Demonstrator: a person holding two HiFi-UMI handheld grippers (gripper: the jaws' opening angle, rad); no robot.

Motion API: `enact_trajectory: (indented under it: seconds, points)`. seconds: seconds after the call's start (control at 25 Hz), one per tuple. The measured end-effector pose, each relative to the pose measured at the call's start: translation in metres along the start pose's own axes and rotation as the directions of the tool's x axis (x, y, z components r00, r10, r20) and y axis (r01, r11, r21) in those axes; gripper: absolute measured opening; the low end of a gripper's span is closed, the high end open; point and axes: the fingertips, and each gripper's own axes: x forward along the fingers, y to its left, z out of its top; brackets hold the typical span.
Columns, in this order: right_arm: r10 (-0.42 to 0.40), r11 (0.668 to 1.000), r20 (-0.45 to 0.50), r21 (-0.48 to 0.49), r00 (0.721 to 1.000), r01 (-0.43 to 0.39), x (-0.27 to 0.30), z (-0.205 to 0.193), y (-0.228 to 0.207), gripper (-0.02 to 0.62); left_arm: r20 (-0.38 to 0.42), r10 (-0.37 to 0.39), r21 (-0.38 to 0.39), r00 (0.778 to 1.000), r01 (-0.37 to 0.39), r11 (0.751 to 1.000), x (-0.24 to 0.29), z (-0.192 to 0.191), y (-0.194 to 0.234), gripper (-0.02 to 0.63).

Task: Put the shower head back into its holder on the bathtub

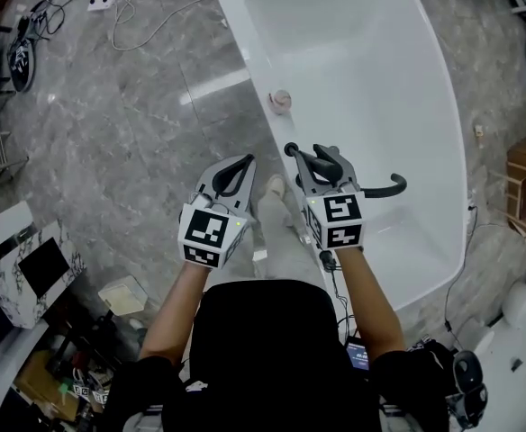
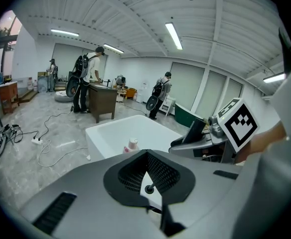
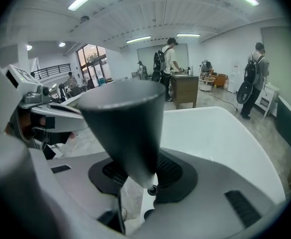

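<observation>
No legible text, seemingly.

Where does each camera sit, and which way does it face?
Head view: on the person's head, facing steeply down at the bathtub and floor; both forearms, the left gripper and the right gripper show.
Left gripper view: on the left gripper, looking along its shut, empty fingers over the bathtub into the room; the right gripper shows at right.
Right gripper view: on the right gripper, looking along its fingers, shut on the shower head; the left gripper shows at left.
Shared: all three show the bathtub.
</observation>
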Motion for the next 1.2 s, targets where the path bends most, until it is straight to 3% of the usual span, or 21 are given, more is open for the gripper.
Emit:
enact_trajectory:
  seconds: [0.48, 1.2]
  points:
    - [0.015, 0.998, -0.148, -0.066, 0.989, -0.025, 0.054, -0.064, -0.005, 0.137, -0.075, -0.011, -0.015, 0.997, 0.009, 1.000, 0.031, -0.050, 0.012, 0.014]
    - [0.028, 0.992, -0.228, -0.113, 0.973, -0.055, 0.119, -0.115, -0.013, 0.137, -0.139, 0.002, -0.056, 0.990, -0.010, 0.998, 0.070, -0.107, 0.022, 0.014]
